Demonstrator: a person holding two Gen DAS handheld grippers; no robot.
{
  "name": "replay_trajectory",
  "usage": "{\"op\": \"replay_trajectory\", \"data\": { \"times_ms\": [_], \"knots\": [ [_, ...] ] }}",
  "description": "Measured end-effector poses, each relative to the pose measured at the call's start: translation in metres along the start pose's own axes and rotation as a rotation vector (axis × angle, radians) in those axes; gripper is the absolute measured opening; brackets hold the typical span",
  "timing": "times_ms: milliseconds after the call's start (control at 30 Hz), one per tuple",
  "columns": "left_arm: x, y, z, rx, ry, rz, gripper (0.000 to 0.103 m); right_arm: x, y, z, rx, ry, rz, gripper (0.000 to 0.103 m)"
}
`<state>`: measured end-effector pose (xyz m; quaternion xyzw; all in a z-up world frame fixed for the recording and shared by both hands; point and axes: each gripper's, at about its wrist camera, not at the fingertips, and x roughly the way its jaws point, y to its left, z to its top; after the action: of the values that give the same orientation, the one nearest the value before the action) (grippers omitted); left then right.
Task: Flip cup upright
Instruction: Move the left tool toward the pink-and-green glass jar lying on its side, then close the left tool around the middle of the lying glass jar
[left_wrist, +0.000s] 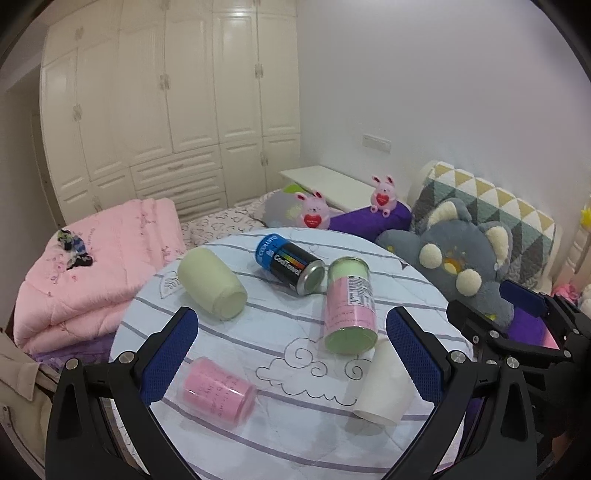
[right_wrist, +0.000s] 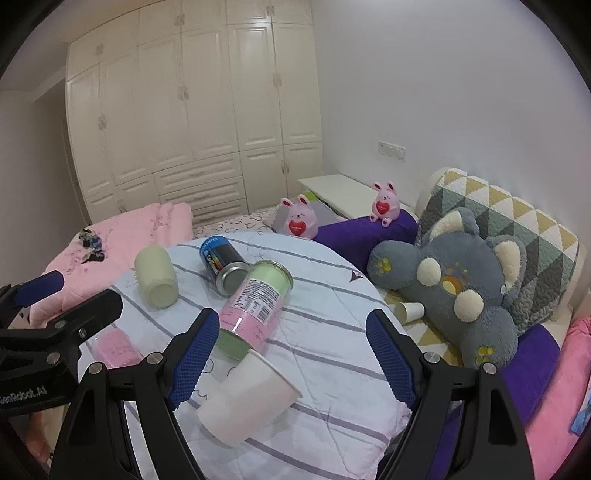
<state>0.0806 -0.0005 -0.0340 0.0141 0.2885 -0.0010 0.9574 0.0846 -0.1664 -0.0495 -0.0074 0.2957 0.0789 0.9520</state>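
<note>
A white paper cup (left_wrist: 384, 384) lies on its side on the round table (left_wrist: 280, 435), near its front right; in the right wrist view the cup (right_wrist: 247, 398) lies just ahead of and between my right fingers, mouth towards the camera. My left gripper (left_wrist: 291, 354) is open and empty above the table's front. My right gripper (right_wrist: 291, 354) is open and empty, its jaws to either side of the cup but apart from it. The right gripper's body (left_wrist: 517, 332) shows at the right of the left wrist view.
On the table lie a pale green cup (left_wrist: 212, 282), a blue-black can (left_wrist: 290, 264), a tall pink-green jar (left_wrist: 351, 306) and a pink clear cup (left_wrist: 218, 397). A grey plush (right_wrist: 461, 280), a second paper cup (right_wrist: 410, 310), pink quilt (left_wrist: 92, 273) and pillows surround it.
</note>
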Motion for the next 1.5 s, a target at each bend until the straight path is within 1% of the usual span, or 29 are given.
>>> {"op": "replay_trajectory", "data": {
  "times_ms": [100,167,267,467,667,733,800,900,967,1033,1100,1133,1267,1433,1500],
  "knots": [
    [-0.003,0.003,0.001,-0.015,-0.014,0.011,0.103,-0.001,0.002,0.000,-0.005,-0.004,0.007,0.083],
    [-0.003,0.004,0.002,-0.014,-0.008,-0.009,0.103,-0.002,0.002,0.000,-0.005,-0.008,0.009,0.083],
    [-0.003,0.003,0.003,-0.010,-0.011,-0.010,0.103,-0.004,0.004,0.000,-0.007,-0.008,0.005,0.083],
    [0.002,-0.005,0.002,0.015,0.007,-0.033,0.103,-0.006,0.000,-0.001,0.004,-0.006,-0.016,0.083],
    [0.014,-0.015,0.004,0.049,0.045,-0.052,0.103,-0.004,-0.011,-0.001,0.025,0.003,-0.034,0.083],
    [0.022,-0.018,0.006,0.052,0.076,-0.070,0.103,-0.001,-0.015,-0.002,0.031,0.008,-0.038,0.083],
    [0.035,-0.021,0.009,0.052,0.123,-0.089,0.103,0.003,-0.020,-0.002,0.040,0.018,-0.047,0.083],
    [0.053,-0.026,0.010,0.055,0.165,-0.081,0.103,0.012,-0.030,-0.001,0.059,0.033,-0.056,0.083],
    [0.065,-0.028,0.011,0.051,0.193,-0.092,0.103,0.019,-0.035,-0.002,0.070,0.042,-0.057,0.083],
    [0.084,-0.032,0.011,0.038,0.252,-0.119,0.103,0.025,-0.040,-0.003,0.078,0.051,-0.059,0.083],
    [0.107,-0.036,0.011,0.032,0.334,-0.112,0.103,0.035,-0.046,-0.002,0.088,0.067,-0.066,0.083],
    [0.114,-0.036,0.010,0.030,0.358,-0.110,0.103,0.039,-0.050,-0.003,0.093,0.072,-0.061,0.083],
    [0.139,-0.040,0.010,0.005,0.414,-0.130,0.103,0.058,-0.057,0.000,0.103,0.098,-0.062,0.083],
    [0.170,-0.045,0.017,0.007,0.472,-0.112,0.103,0.078,-0.065,0.004,0.113,0.119,-0.056,0.083],
    [0.178,-0.045,0.018,-0.009,0.488,-0.129,0.103,0.083,-0.067,0.005,0.115,0.117,-0.053,0.083]
  ]
}}
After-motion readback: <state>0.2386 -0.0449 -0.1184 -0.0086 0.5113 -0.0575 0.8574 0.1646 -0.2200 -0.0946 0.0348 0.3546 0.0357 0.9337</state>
